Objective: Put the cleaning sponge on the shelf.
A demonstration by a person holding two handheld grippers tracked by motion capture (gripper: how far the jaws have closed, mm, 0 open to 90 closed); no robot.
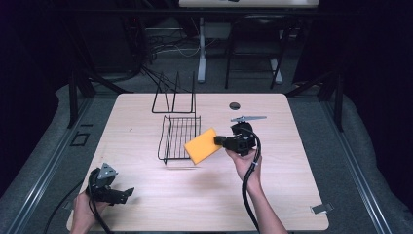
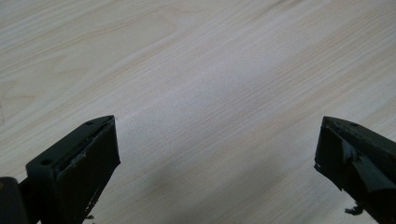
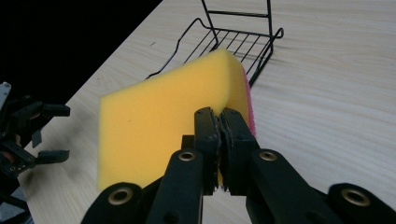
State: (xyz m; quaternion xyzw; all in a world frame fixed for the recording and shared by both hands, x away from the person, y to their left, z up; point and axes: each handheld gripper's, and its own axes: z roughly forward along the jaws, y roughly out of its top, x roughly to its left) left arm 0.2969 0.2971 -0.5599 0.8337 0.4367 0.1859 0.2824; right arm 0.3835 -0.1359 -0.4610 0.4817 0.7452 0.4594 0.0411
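At the near left corner of the table [image 1: 146, 195], the left tongs [image 1: 127, 194] rest low in the person's left hand [image 1: 85, 207], jaws set wide apart over bare wood with nothing between them, as the left gripper view confirms; this hand appears parked, probably kept clear while the other works. Toward the middle stands a black wire rack [image 1: 178, 139], its flat slatted tray facing the person and two upright wire loops rising behind it; its open tray is the likely place for the sponge. Just right of the tray, and overlapping its near right corner in the high view, a yellow sponge [image 1: 203, 145] hangs tilted above the table, one face turned up. The right gripper view shows a pink scouring layer [image 3: 247, 100] on its far side and the right tongs [image 3: 219, 123] clamped on one edge, the foam squeezed thin between nearly meeting jaws; gripping by the edge leaves most of the sponge free to slide onto the slats. Farther right, the right hand [image 1: 243, 163] holds these tongs roughly level, pointing at the rack.
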